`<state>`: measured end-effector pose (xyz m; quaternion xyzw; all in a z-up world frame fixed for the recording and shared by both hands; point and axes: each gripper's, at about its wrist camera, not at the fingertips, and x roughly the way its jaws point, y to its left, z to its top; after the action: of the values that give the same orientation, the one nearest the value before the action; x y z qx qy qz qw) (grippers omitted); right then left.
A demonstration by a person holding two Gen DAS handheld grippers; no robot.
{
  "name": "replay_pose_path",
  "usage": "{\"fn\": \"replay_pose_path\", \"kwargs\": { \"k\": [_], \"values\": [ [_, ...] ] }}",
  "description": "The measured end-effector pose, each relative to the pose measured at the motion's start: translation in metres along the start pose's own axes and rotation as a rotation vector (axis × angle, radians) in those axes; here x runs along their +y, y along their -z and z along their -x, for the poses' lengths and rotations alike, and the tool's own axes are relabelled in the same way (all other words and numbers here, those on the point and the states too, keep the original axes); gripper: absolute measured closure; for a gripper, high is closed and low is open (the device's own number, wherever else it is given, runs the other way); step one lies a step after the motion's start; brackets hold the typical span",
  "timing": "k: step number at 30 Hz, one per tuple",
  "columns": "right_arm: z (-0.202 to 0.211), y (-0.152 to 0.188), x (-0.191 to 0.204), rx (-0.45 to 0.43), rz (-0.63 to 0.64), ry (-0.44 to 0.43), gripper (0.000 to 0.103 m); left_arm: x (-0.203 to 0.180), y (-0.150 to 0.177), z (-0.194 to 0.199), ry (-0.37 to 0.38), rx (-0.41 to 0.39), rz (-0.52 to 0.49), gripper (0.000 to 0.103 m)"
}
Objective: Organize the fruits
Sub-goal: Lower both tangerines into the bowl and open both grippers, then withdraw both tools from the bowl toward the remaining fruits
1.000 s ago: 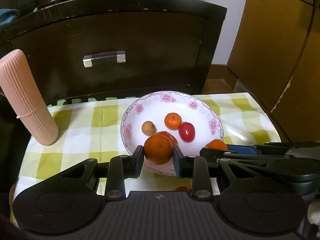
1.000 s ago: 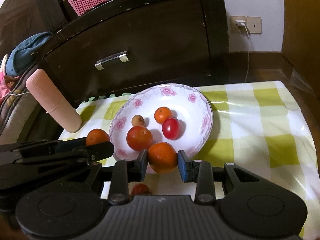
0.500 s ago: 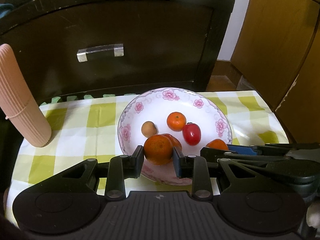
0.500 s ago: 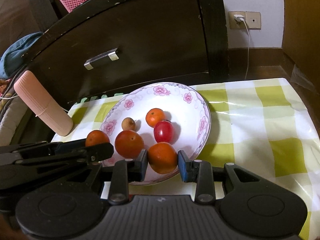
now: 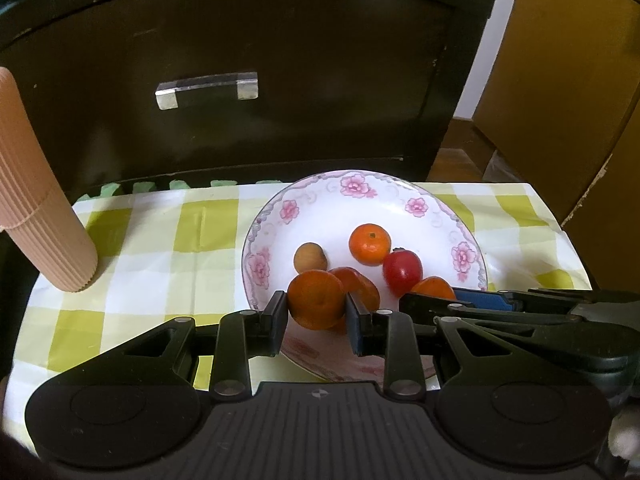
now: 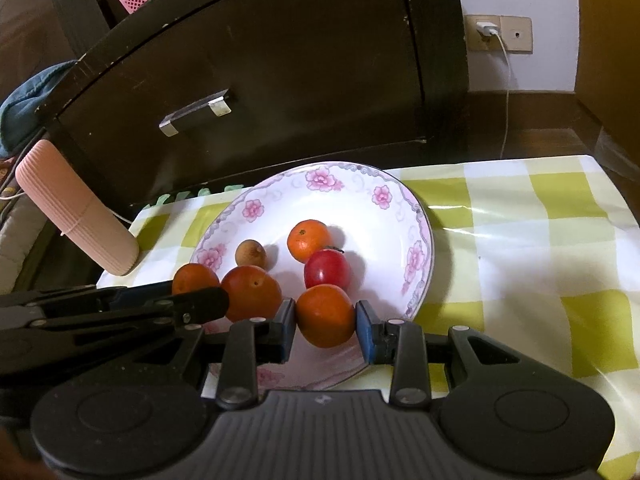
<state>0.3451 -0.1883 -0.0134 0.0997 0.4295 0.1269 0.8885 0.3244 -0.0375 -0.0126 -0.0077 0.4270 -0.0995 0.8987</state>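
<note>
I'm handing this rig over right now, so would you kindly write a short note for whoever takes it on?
Left gripper: shut on an orange, held over the near side of the floral plate.
Right gripper: shut on another orange, also over the plate's near edge.
Already lying in the plate: a small mandarin, a red tomato, a small brown fruit and an orange-red fruit.
Left to do: lower and release both oranges into the plate.
</note>
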Motion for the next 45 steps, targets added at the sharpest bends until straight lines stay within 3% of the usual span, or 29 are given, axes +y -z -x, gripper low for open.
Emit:
{"fn": "replay_pose_path", "kwargs": {
  "k": [10,15,31,45],
  "values": [
    [-0.004,-0.002,-0.003,-0.007,-0.002,0.002,0.072,0.003,-0.001,-0.005,0.006,0.006,0.024,0.064],
    [-0.003,-0.002,-0.004,-0.021,-0.016,-0.008,0.072,0.006,-0.003,-0.003,0.007,-0.008,0.041,0.058],
    [0.024,-0.009,0.005,-0.077,0.005,-0.002,0.072,0.001,-0.010,0.026,0.009,-0.064,0.038,0.049],
    [0.061,0.016,0.016,-0.043,0.058,0.032,0.072,-0.008,0.020,0.064,0.010,-0.056,-0.002,0.037]
  ]
}}
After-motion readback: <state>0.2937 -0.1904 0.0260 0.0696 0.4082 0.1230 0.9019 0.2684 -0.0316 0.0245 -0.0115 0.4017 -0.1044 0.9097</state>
